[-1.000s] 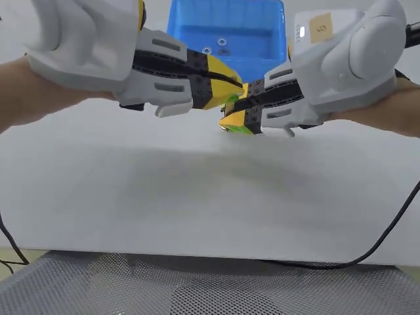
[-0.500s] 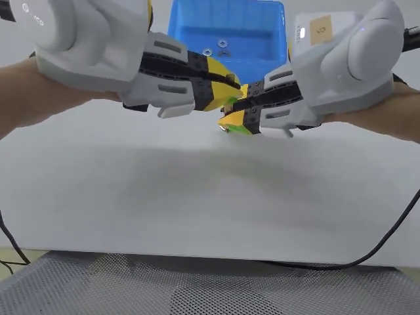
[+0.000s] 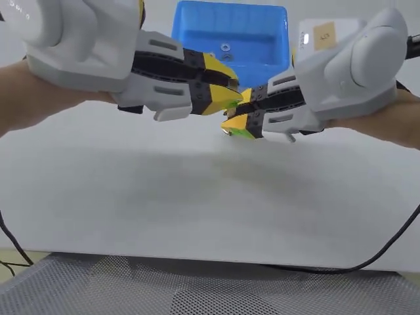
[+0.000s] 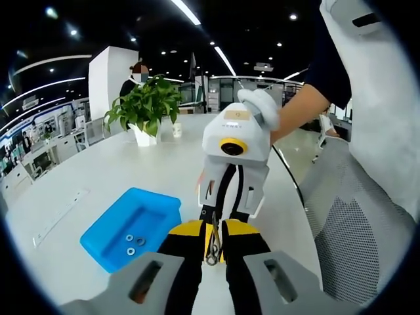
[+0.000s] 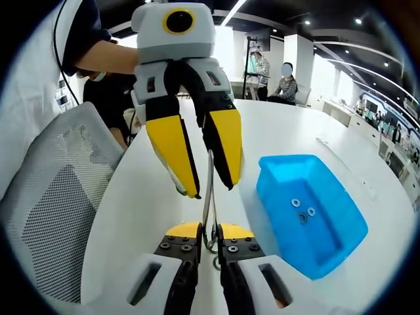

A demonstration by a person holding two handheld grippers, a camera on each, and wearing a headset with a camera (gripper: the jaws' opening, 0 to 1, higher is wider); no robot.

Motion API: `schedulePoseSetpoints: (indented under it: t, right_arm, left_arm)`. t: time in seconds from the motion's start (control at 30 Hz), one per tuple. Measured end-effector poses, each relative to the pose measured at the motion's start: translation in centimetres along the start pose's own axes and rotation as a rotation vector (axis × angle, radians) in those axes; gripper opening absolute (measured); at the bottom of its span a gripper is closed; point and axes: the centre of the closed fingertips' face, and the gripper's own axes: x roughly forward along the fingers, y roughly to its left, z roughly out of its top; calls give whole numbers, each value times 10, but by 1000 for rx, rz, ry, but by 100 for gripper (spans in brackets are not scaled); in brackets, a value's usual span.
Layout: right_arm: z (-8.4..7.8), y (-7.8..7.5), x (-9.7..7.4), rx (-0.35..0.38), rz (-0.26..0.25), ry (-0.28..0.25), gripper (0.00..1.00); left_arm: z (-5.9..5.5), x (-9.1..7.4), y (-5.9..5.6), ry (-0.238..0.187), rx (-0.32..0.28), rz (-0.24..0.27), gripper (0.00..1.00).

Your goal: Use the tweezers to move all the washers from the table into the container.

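My right gripper point(image 5: 209, 239) is shut on the thin metal tweezers point(image 5: 209, 190), which point away along its jaws. My left gripper point(image 5: 210, 187) faces it with its yellow jaws open on either side of the tweezers, not pressing them. In the head view the left gripper point(image 3: 235, 92) and right gripper point(image 3: 226, 126) meet tip to tip above the white table point(image 3: 197, 197). In the left gripper view the tweezers point(image 4: 213, 246) stand between its own jaws. Behind them, the blue container point(image 3: 197, 26) holds 3 washers point(image 5: 302, 210).
A black cable point(image 3: 387, 236) hangs over the table's near right edge. A grey mesh chair point(image 3: 197, 289) sits below the front edge. A potted plant point(image 4: 147, 108) stands far back on the table, and people sit in the background.
My left gripper's jaws have opened around the tweezers; a second ago they looked closed. The right gripper has kept its hold and barely moved.
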Motion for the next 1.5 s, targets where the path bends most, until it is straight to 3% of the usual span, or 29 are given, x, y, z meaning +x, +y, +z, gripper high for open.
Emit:
schedulePoseSetpoints:
  t: [0.27,0.6,0.7,0.8,0.87,0.9,0.97,1.2,1.5]
  right_arm:
    - [-1,-1,-3,5,-7,-1,10]
    - [2,-2,-4,8,-9,-6,10]
    - [-1,-1,-2,4,-6,2,10]
    - [-1,-1,0,14,-7,-17,10]
    - [-1,-1,0,18,-5,-23,10]
    - [-1,0,0,21,-5,-23,10]
    - [-1,0,0,17,-4,-24,10]
    - [1,2,0,9,0,-33,10]
    - [4,8,3,-3,11,-32,10]
  left_arm:
    - [-9,-16,4,34,-68,42,26]
    - [-22,-32,3,48,-109,84,26]
    - [-26,-29,3,51,-127,87,26]
    - [-34,-15,5,41,-166,88,26]
    - [-45,-4,5,80,-169,77,26]
    - [-40,0,3,57,-142,66,24]
    - [-22,3,1,-38,-207,45,24]
    - [-15,-4,-1,-28,-134,31,9]
    - [-14,-6,-7,-13,-110,13,9]
